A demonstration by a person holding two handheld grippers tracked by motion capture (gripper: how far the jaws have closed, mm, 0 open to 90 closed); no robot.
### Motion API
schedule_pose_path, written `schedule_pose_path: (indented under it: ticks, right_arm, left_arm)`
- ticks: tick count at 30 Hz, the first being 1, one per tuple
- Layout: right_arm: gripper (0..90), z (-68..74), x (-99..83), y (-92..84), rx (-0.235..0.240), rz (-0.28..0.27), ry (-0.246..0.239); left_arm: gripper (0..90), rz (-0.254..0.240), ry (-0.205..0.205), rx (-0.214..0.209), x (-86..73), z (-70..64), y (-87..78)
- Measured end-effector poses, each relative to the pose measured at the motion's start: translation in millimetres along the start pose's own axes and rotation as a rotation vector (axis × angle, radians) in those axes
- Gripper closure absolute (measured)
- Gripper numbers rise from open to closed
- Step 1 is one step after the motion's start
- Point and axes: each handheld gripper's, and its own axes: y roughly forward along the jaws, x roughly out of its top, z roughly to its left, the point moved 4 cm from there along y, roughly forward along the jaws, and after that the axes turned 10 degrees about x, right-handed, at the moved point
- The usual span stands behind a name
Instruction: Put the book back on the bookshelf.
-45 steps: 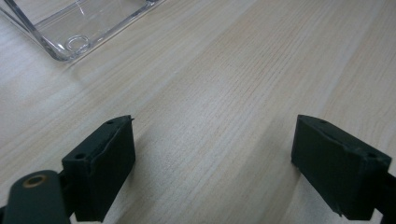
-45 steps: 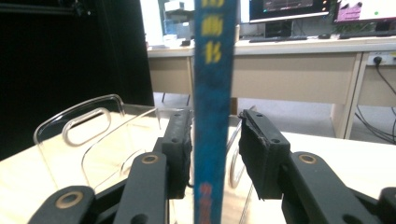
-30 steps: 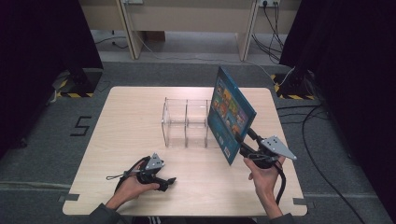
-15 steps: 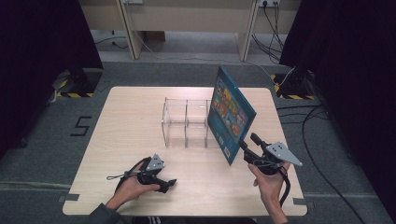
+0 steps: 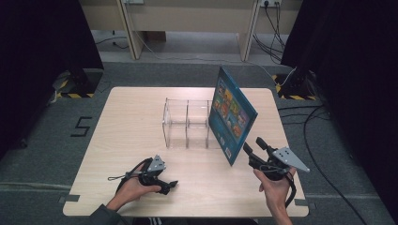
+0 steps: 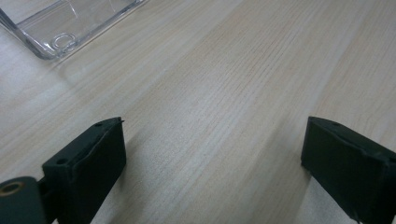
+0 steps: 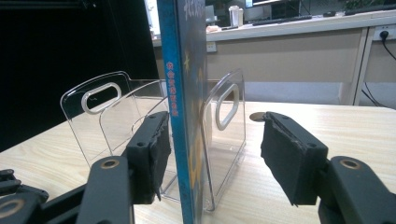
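Both jaws of right gripper [image 7: 212, 158] just opening around upright book [image 5: 231, 114], pads apart from it. Left gripper [image 6: 212, 163] wide open, empty, low over table [image 5: 131, 122].

Your high view is evenly lit from overhead; the table [image 5: 131, 122] reads bright while both side margins fall to near black. Its resolution is soft. In your left gripper view, the near jaws cast soft shadows and appear slightly blurred. Your right gripper view darkens at left.
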Motion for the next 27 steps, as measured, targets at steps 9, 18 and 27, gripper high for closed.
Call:
schedule_pose_path:
  ticks: [9,18,27]
  right_arm:
    - [35.6,-1.4,-3.1,-8.6,0.008,-0.009,0.001]
    - [32.5,-3.4,-7.4,-15.3,0.004,-0.009,0.010]
    - [30.3,-4.3,-12.4,-20.3,0.009,0.001,0.024]
  left_arm:
    - [1.8,0.007,0.011,-0.007,-0.4,-1.7,0.5]
    - [0.0,0.010,0.016,-0.009,-0.5,-2.8,1.1]
    - [0.0,0.011,0.015,-0.010,-0.5,-2.8,1.0]
